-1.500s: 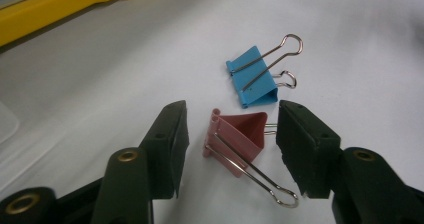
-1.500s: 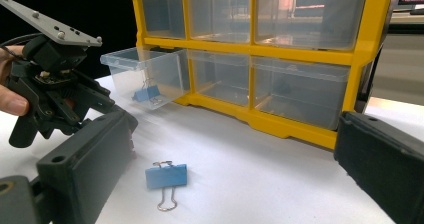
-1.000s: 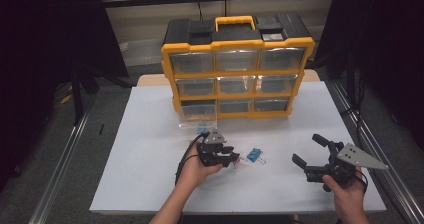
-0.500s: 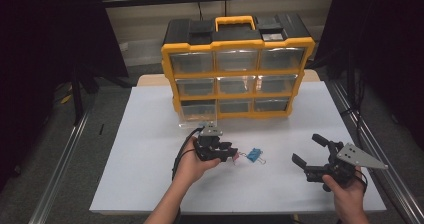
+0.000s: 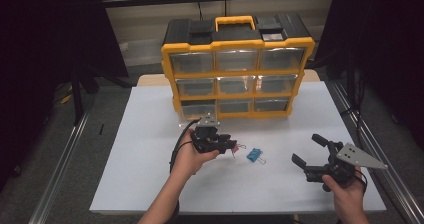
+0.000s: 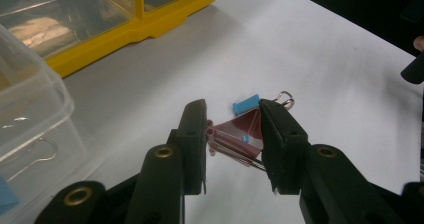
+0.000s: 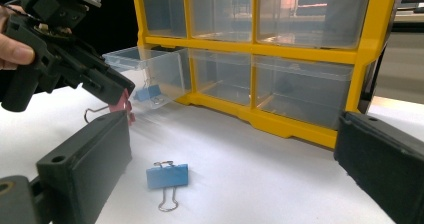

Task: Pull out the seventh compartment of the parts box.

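My left gripper (image 5: pixel 227 145) is shut on a pink binder clip (image 6: pixel 239 135) and holds it just above the white table top (image 5: pixel 150 134); both jaws press the clip's sides. A blue binder clip (image 5: pixel 255 155) lies flat on the table a little to the right of it, also seen past the jaws as the blue clip (image 6: pixel 246 104). My right gripper (image 5: pixel 306 148) stands open at the right front with nothing between its fingers. In the right gripper view the blue clip (image 7: pixel 167 176) lies ahead, and the left gripper (image 7: pixel 117 91) hangs at upper left with the pink clip (image 7: pixel 122 106).
A yellow and black drawer organizer (image 5: pixel 237 44) stands at the back middle. Its bottom-left clear drawer (image 7: pixel 145 66) is pulled out and holds another blue clip (image 7: pixel 148 93). The table's front edge runs close below both hands.
The left gripper has risen with the pink clip and drifted slightly toward the organizer. The right gripper and the blue clip stayed where they were.
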Demonstrator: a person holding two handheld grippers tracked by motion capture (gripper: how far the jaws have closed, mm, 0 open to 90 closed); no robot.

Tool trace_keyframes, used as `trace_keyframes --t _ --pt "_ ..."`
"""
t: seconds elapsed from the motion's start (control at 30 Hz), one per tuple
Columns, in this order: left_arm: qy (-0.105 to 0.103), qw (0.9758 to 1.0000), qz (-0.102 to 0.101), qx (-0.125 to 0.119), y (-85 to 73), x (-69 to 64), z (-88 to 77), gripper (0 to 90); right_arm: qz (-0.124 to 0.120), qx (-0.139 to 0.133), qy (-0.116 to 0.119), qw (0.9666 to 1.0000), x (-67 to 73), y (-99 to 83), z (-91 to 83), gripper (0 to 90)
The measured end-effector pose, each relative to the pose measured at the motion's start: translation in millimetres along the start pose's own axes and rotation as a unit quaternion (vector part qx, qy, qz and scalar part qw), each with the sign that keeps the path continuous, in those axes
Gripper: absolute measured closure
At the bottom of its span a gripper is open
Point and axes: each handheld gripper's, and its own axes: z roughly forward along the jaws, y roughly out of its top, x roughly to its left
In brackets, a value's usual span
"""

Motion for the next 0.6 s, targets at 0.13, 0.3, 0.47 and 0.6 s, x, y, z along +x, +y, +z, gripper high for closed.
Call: trace_keyframes --t 0.13,0.3,0.47,0.6 --pt "0.003 1.0000 -0.003 0.002 3.9 1.2 -2.8 65.2 0.002 0.001 0.002 1.0000 0.7 -0.1 0.3 1.7" --pt "0.006 1.0000 -0.003 -0.003 8.7 3.5 -5.6 65.3 0.002 0.001 0.002 1.0000 0.4 -0.1 0.2 1.7" --pt "0.006 0.9999 -0.007 -0.008 14.1 5.1 -7.3 65.2 0.003 0.002 0.003 1.0000 0.8 -0.1 0.3 1.7" --pt "0.011 0.9998 -0.010 -0.010 17.6 5.7 -8.1 65.2 0.002 0.001 0.002 1.0000 0.3 -0.1 0.3 1.7"
